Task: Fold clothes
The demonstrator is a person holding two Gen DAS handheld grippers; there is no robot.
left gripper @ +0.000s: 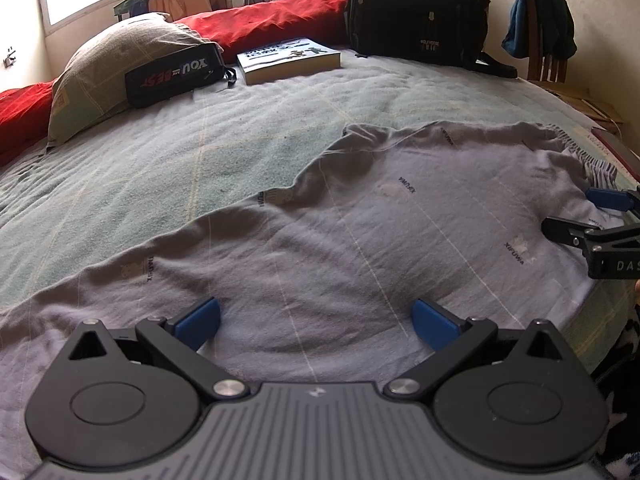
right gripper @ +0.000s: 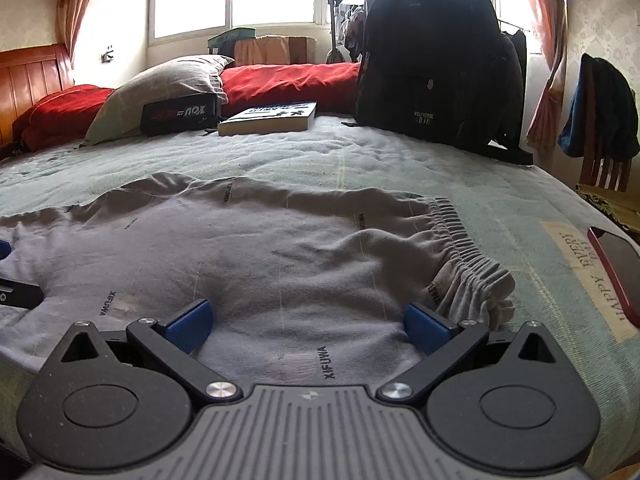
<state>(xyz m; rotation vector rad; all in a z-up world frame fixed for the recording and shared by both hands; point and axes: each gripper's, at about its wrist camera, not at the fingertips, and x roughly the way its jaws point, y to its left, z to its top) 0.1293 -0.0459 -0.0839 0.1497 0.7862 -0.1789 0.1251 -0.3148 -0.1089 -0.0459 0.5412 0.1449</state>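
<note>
Both your claws are spread wide, left gripper [left gripper: 316, 322] and right gripper [right gripper: 306, 322] low over the grey trousers [left gripper: 360, 240] lying mid-frame on the bed [left gripper: 200, 140]; nothing's gripped, so pinch the near edge next.

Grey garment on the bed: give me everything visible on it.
The grey garment looks like soft knit trousers with thin pale stripes and small "XIFUWA" prints. It lies spread and wrinkled on the green bedspread, its gathered elastic waistband toward the right, next to the red phone. Its far edge is rumpled. The left gripper and the right gripper are both open over its near edge; neither clamps any cloth.
</note>
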